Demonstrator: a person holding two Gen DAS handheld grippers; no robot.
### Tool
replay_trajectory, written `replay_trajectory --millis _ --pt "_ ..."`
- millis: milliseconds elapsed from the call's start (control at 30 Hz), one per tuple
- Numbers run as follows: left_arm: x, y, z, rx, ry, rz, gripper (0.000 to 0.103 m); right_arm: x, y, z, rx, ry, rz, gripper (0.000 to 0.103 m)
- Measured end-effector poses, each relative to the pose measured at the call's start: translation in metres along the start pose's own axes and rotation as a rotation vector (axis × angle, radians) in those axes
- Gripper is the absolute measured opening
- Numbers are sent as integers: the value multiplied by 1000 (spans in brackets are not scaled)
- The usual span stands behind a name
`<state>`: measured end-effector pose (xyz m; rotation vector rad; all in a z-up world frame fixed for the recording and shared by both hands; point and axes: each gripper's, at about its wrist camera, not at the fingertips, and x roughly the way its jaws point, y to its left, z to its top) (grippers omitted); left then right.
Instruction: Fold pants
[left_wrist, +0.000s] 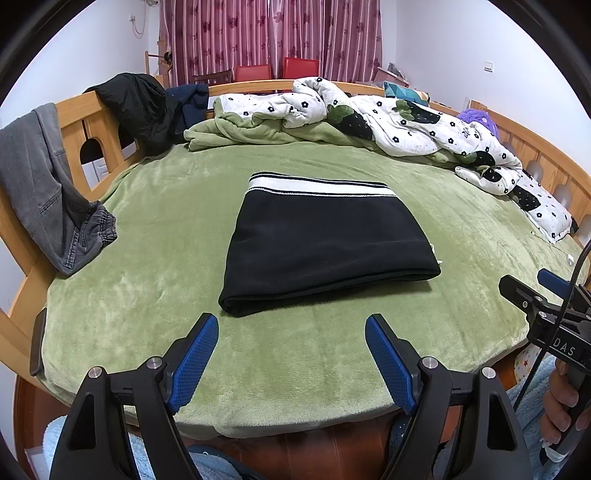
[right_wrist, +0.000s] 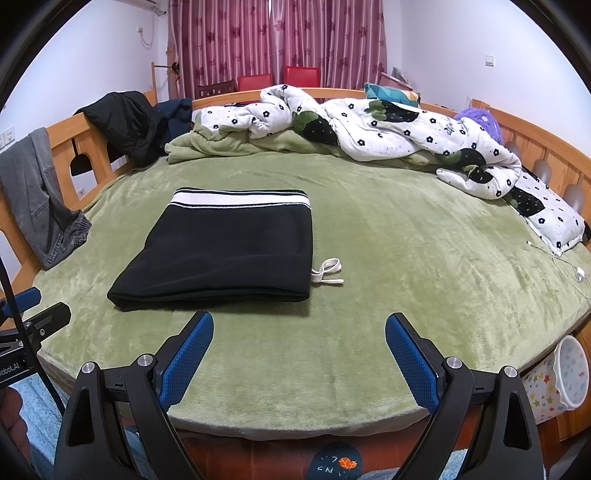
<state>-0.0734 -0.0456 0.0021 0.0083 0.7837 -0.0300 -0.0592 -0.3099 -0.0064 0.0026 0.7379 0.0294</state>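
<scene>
Black pants (left_wrist: 325, 243) lie folded into a flat rectangle on the green blanket (left_wrist: 147, 295), with a white striped waistband at the far edge. They also show in the right wrist view (right_wrist: 229, 251), where a white drawstring (right_wrist: 327, 275) sticks out at their right side. My left gripper (left_wrist: 291, 325) is open and empty, just short of the pants' near edge. My right gripper (right_wrist: 299, 325) is open and empty, near the bed's front edge, to the right of the pants; it also shows in the left wrist view (left_wrist: 543, 295).
A rumpled white flowered quilt (left_wrist: 388, 118) lies along the far and right side of the bed. Grey jeans (left_wrist: 44, 192) and a black jacket (left_wrist: 136, 107) hang over the wooden rail at left. A star-patterned bin (right_wrist: 565, 380) stands at the right of the bed. A white cable (right_wrist: 565, 262) lies at right.
</scene>
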Motion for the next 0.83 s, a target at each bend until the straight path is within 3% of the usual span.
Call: replay_trajectory --millis 833 --pt "-4 -4 7 23 -16 15 81 0 -1 0 2 -1 -2 93"
